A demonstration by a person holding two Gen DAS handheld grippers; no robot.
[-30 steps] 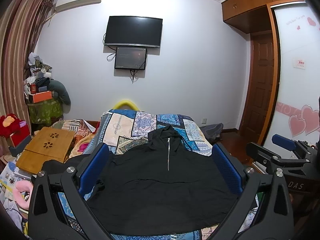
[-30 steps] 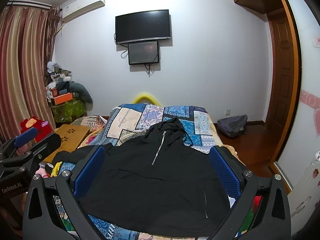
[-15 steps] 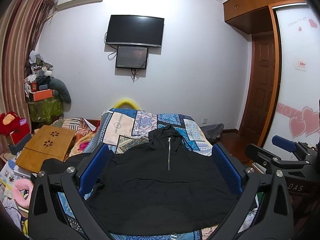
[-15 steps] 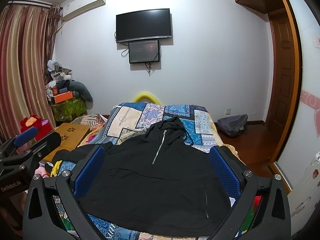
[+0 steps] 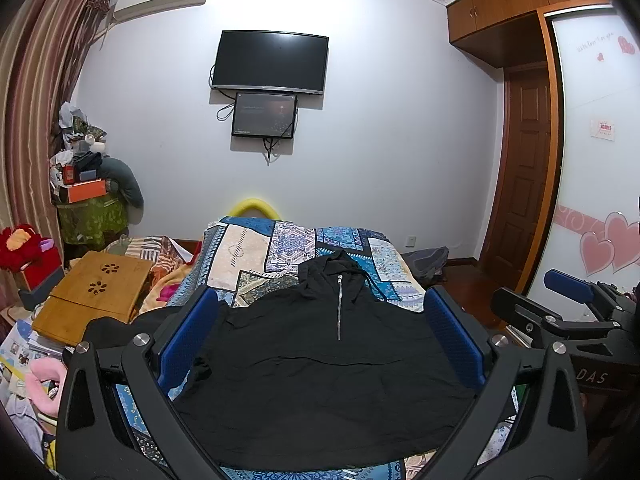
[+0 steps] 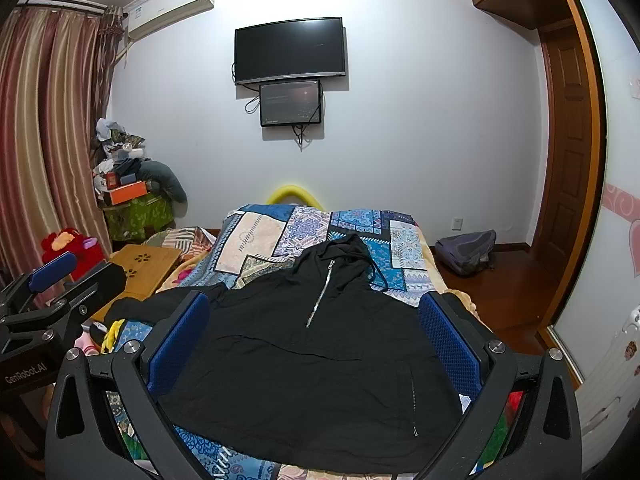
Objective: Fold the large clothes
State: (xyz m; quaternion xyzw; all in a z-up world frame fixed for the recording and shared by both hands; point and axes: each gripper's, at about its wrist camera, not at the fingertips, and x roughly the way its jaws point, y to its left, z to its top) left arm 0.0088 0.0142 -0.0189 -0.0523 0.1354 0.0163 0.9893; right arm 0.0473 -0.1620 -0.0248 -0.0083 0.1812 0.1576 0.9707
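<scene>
Both grippers, left gripper (image 5: 320,340) and right gripper (image 6: 314,334), hang wide open and empty over the bed's (image 5: 248,252) near edge. Black hoodie (image 5: 320,368) lies flat, unfolded. Next, I reckon, each must drop and pinch a hem corner.

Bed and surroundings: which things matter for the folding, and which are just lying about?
For the job:
black hoodie, spread flat
patchwork bedspread under it
left gripper, open
right gripper, open

Lying about:
bamboo lap table
grey backpack
red plush toy
wall TV
</scene>
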